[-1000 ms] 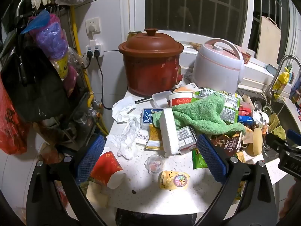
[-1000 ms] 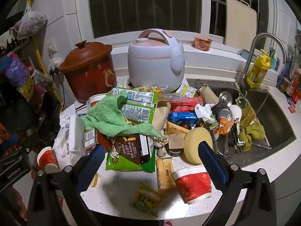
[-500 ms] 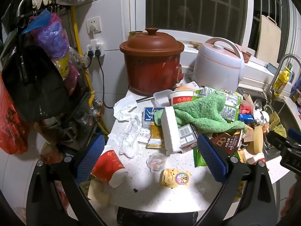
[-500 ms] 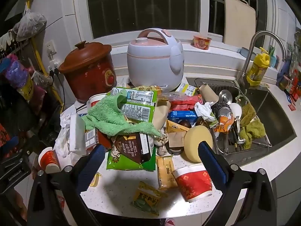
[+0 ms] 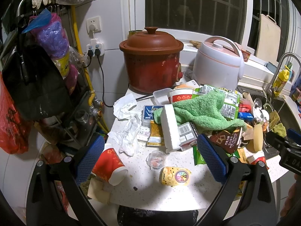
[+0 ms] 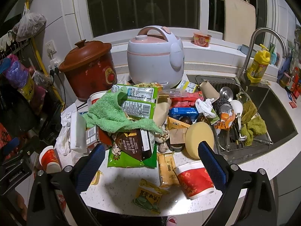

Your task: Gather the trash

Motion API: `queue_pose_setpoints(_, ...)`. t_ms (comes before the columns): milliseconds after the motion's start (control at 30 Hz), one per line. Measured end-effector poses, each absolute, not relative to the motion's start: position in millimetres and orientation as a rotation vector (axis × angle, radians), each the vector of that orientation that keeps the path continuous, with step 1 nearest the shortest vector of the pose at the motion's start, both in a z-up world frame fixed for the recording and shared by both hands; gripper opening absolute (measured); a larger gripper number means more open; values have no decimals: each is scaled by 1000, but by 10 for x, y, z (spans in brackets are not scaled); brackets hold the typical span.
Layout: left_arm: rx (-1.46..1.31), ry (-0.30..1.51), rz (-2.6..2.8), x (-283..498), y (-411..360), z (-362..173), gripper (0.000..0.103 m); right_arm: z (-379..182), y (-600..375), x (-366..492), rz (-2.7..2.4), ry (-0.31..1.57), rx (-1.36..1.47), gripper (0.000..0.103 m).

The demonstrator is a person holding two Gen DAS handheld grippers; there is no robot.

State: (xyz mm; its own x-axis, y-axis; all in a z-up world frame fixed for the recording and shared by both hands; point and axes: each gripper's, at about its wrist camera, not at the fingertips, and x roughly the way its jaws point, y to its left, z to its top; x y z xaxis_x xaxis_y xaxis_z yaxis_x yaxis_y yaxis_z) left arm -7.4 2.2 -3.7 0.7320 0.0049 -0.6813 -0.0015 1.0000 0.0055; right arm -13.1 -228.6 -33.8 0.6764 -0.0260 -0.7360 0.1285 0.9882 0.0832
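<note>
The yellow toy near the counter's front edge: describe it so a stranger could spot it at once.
Start at the brown clay pot by the wall and come straight forward across the white counter, past the small clear cup. Just before the front edge lies the yellow toy. It alone has a rainbow wheel on its face.

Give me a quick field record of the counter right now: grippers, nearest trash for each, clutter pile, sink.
left gripper: open, empty, above counter edge
right gripper: open, empty
nearest left: tipped red paper cup, clear plastic cup, yellow toy
nearest right: red paper cup, snack wrapper
pile: green towel draped over wrappers, white foam block
sink: rack with utensils, green rags
</note>
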Motion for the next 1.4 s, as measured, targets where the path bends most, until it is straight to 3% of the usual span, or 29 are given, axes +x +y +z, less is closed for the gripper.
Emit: queue_pose_setpoints(1400,7,758,0,-112,-42,-70,96,-381,-2305,-136,-83,837,138,98)
